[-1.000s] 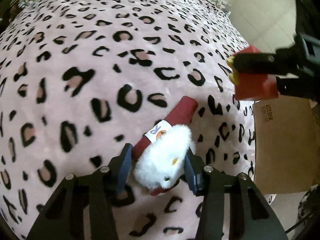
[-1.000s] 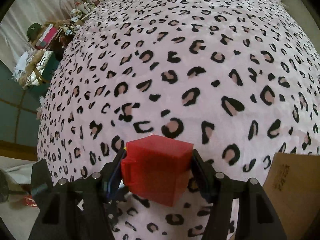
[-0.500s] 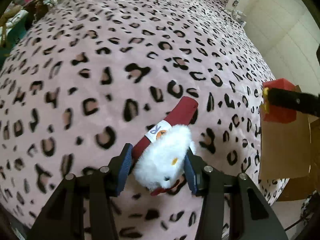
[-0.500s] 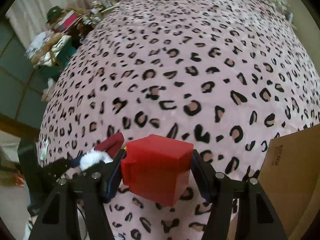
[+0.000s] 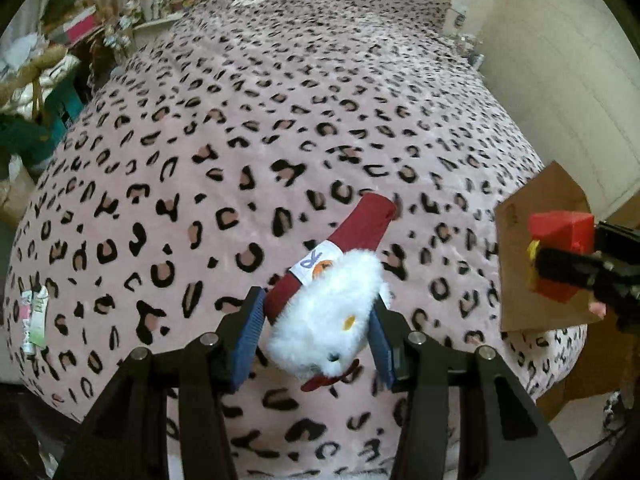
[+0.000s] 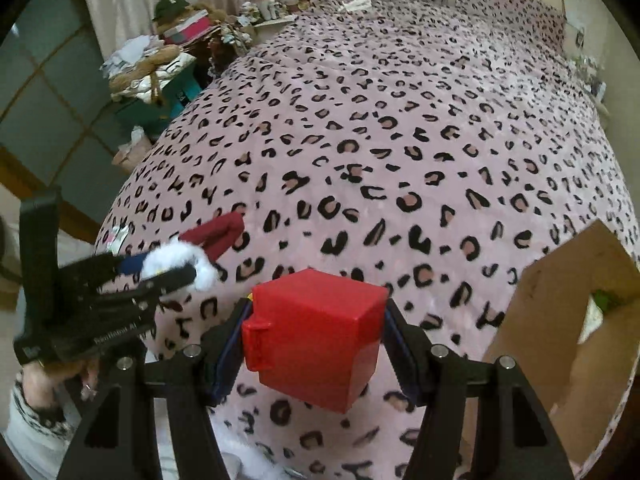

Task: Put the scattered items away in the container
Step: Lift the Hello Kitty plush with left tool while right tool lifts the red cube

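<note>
Nearest the left wrist camera, a white plush toy [image 5: 326, 324] with a dark red sleeve-like part is pinched between the blue pads of the left tongs [image 5: 316, 332], which are closed partway onto its fluffy body. It is judged to be light, soft and easily squashed, so a hold across the thick white middle is favoured; the thin red end would likely flop or slip out.

In the right wrist view, a red plastic box [image 6: 316, 336] is clamped by its two opposite flat sides in the right tongs [image 6: 316, 340], which are set about half open around it. The box is judged to be rigid, fairly light and smooth, so it could slide if the squeeze were relaxed; the flat parallel walls are the sensible place to grip.

Both things are held in the air above the bed [image 6: 400, 120] with its pink leopard-print cover. The cardboard box [image 6: 560, 320], taken to be the container, stands at the bed's near right edge, just right of the red box, with its open flap raised. Beyond the bed, cluttered shelves are seen.
</note>
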The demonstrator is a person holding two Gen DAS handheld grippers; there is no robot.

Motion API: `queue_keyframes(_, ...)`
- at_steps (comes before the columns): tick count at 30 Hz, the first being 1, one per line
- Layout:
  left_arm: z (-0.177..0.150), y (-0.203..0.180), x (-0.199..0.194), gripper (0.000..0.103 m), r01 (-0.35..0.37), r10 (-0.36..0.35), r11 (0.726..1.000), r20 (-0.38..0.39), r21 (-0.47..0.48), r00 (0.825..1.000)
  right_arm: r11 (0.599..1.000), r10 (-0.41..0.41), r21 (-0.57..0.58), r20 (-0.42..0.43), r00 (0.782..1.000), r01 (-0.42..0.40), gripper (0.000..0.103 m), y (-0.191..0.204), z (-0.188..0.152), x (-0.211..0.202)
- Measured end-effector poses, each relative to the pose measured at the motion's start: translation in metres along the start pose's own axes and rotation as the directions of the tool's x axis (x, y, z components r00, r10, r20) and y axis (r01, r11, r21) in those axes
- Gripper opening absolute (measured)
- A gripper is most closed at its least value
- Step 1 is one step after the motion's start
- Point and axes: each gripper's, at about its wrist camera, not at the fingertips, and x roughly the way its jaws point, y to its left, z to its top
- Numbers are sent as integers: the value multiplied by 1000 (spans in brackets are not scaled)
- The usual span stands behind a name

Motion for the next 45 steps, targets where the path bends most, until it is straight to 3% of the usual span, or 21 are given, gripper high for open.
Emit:
queue_keyframes(6,0,-54,-40,50,8,-12,996,45,92,999,1000,-9,-11,44,999,10,64,-13,-35,-46)
queue_keyframes(11,10,-111,-60,50,55,-65,984,57,172,996,999,-43,20,94,995,41,64,-43,-59,-82)
queue_keyframes(15,19,-144,-58,50,104,-115,975,43,197,992,996,-54,81,86,995,47,54,-76,-71,-81)
queue_keyframes(19,21,-161,-52,50,125,-134,970,30,210,990,996,4,89,35,999,-7,54,-84,-82,-59)
queue_keyframes(24,22,-147,-45,51,93,-100,978,31,187,994,997,64,42,-78,995,-61,58,-64,-85,0)
queue_keyframes(31,16,-94,-40,50,71,-74,992,24,108,997,998,-45,35,-253,966,56,59,-61,-93,112)
queue_keyframes(33,14,-81,-37,51,69,-71,994,19,90,997,991,-128,3,-261,957,134,68,-61,-95,128)
queue_keyframes(35,12,-71,-34,50,70,-71,995,12,71,997,975,-220,-50,-261,940,214,70,-60,-93,142)
queue_keyframes(37,11,-65,-32,50,74,-75,995,7,62,997,973,-230,-51,-290,929,224,75,-63,-95,153)
queue_keyframes(41,11,-60,-29,51,88,-89,995,3,51,996,972,-227,-24,-371,900,235,76,-74,-104,172)
queue_keyframes(44,11,-62,-24,51,97,-96,994,-5,53,995,979,-174,46,-334,926,201,75,-84,-110,170)
queue_keyframes(45,11,-63,-23,51,97,-96,994,-9,56,995,979,-168,59,-323,931,197,70,-86,-110,167)
